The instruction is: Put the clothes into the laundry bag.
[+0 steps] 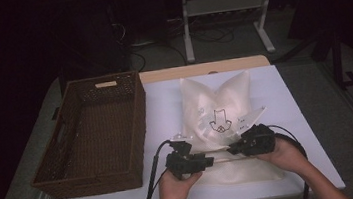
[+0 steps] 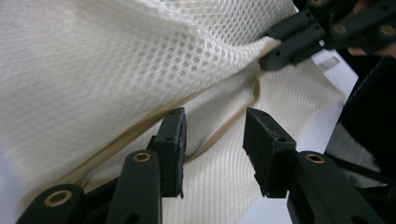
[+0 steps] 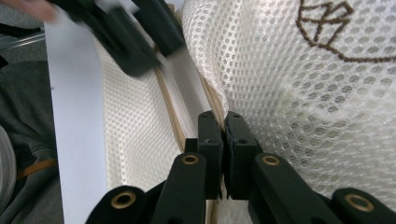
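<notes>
A white mesh bag [image 1: 215, 105] with a dark embroidered mark lies flat on the white table cover. Its tan-trimmed near edge runs under both grippers. My right gripper [image 1: 231, 149] is shut on that raised edge; in the right gripper view the jaws [image 3: 223, 130] pinch the mesh bag [image 3: 303, 107] by its trim. My left gripper [image 1: 210, 160] sits just left of it, pointing toward it. Its jaws [image 2: 215, 140] stand open over the mesh bag [image 2: 116, 60], pads apart with nothing pressed between them. The right gripper [image 2: 299, 39] shows beyond, lifting the fabric.
A brown wicker basket [image 1: 137, 129], with nothing in it, stands at the left of the table, its long side beside the bag. The white table cover [image 1: 161, 111] shows between them. A clear tag [image 1: 252, 117] sticks up near the right gripper. Metal stand legs are on the floor behind.
</notes>
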`<action>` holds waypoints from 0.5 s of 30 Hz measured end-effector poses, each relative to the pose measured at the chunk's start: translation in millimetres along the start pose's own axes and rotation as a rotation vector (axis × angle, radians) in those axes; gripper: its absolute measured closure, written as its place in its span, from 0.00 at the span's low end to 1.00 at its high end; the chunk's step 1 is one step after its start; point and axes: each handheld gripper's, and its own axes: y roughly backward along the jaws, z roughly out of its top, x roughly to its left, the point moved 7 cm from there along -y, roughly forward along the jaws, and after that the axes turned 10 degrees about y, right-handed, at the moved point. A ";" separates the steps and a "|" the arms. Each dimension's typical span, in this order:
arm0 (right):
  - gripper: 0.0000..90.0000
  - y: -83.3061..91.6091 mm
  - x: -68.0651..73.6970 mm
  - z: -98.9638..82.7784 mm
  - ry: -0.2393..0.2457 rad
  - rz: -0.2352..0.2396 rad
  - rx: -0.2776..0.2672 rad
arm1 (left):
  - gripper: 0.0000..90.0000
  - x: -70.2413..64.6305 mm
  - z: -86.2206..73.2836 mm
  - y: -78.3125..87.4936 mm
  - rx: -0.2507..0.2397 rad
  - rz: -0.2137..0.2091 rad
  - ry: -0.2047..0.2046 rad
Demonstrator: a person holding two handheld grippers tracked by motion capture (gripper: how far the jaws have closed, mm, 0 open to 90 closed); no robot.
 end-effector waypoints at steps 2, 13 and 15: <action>0.96 -0.7 0.5 -3.4 -0.006 0.000 0.001 | 0.63 2.7 -5.0 9.6 -0.004 -0.002 0.006; 0.96 2.5 -6.6 -20.4 -0.027 -0.020 0.035 | 0.52 30.5 -22.3 37.4 -0.025 0.004 0.115; 0.94 5.3 -4.7 -17.7 -0.029 -0.017 0.015 | 0.54 33.6 -26.7 35.8 -0.019 0.005 0.126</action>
